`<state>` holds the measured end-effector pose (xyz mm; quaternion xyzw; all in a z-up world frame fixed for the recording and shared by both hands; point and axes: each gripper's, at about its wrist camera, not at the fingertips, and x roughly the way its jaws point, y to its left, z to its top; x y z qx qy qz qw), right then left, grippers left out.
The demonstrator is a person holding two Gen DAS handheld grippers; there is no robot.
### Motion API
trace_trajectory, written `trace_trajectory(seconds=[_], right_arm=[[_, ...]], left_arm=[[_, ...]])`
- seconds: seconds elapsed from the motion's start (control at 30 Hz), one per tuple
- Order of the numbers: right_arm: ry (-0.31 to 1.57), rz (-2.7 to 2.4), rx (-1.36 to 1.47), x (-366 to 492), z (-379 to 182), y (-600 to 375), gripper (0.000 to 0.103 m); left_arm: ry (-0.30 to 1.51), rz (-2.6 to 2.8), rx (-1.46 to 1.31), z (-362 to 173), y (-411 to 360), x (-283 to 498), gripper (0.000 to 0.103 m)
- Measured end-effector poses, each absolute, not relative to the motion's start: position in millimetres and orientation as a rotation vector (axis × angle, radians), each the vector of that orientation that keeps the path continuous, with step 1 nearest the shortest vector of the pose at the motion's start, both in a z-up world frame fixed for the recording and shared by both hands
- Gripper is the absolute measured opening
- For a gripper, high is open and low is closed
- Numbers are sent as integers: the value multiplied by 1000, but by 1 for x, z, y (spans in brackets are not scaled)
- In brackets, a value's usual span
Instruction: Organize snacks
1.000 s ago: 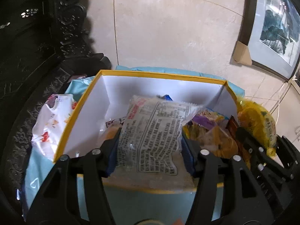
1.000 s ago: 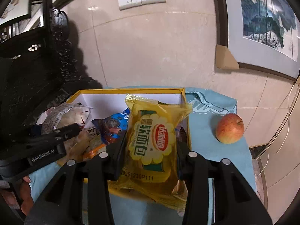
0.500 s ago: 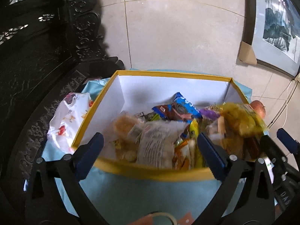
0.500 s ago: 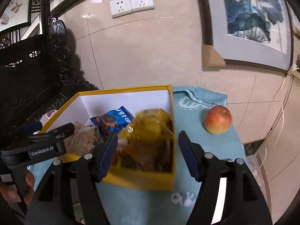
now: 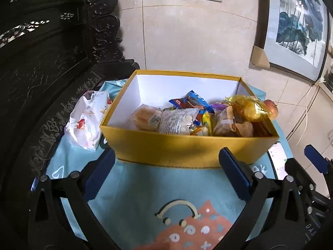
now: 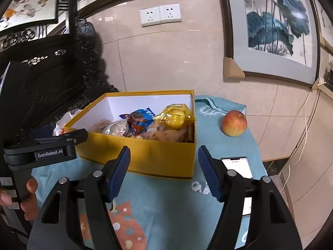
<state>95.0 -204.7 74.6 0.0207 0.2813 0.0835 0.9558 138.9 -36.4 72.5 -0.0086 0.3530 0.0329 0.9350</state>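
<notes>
letting go a second ago, both my left gripper (image 5: 166,173) and right gripper (image 6: 164,170) now hang released and empty. the clear packet (image 5: 177,120) and yellow bread bag (image 6: 174,117) lie inside the yellow box (image 5: 187,148), so those two are sorted.

Both packets now lie in box (image 5: 187,150); left gripper (image 5: 166,173) and right gripper (image 6: 164,170) empty, drawn back.
</notes>
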Motion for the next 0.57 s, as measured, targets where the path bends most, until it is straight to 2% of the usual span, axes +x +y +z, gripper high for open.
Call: trace_trajectory(seconds=[0.2,0.57], right_arm=[[569,173,44,80,77,-199,68],[572,172,58,63,77,-200,71]], left_arm=[[642,71,-38,82,-32,110,101],[666,60,-63,86,-29,89,101]])
